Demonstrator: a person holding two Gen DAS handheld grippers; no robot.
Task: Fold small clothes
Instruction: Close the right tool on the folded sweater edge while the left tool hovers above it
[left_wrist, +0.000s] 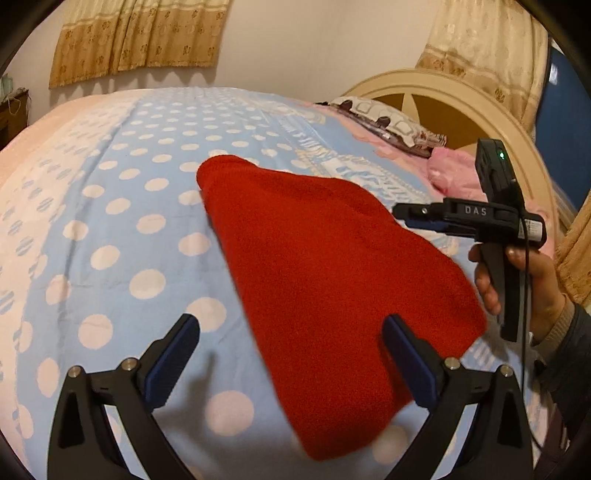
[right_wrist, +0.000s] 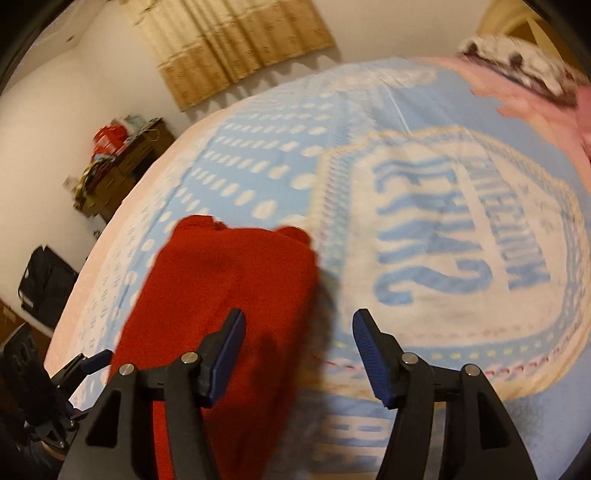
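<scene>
A red knitted garment (left_wrist: 332, 295) lies folded into a long flat shape on the blue dotted bedspread (left_wrist: 129, 229). My left gripper (left_wrist: 291, 343) hovers open over its near end, with the right finger above the cloth and the left finger above the bedspread. In the right wrist view the red garment (right_wrist: 229, 288) lies left of centre. My right gripper (right_wrist: 299, 332) stands open, its left finger over the cloth's edge and nothing between its pads. A hand (left_wrist: 517, 280) holds the right gripper (left_wrist: 406, 213) at the garment's right side.
A patterned pillow (left_wrist: 388, 122) and a pink blanket (left_wrist: 454, 173) lie by the cream headboard (left_wrist: 461, 92). Beyond the bed's far edge stand a cluttered wooden desk (right_wrist: 122, 162) and a black bag (right_wrist: 44, 284). The bedspread's large lettered panel (right_wrist: 443, 240) lies right of the garment.
</scene>
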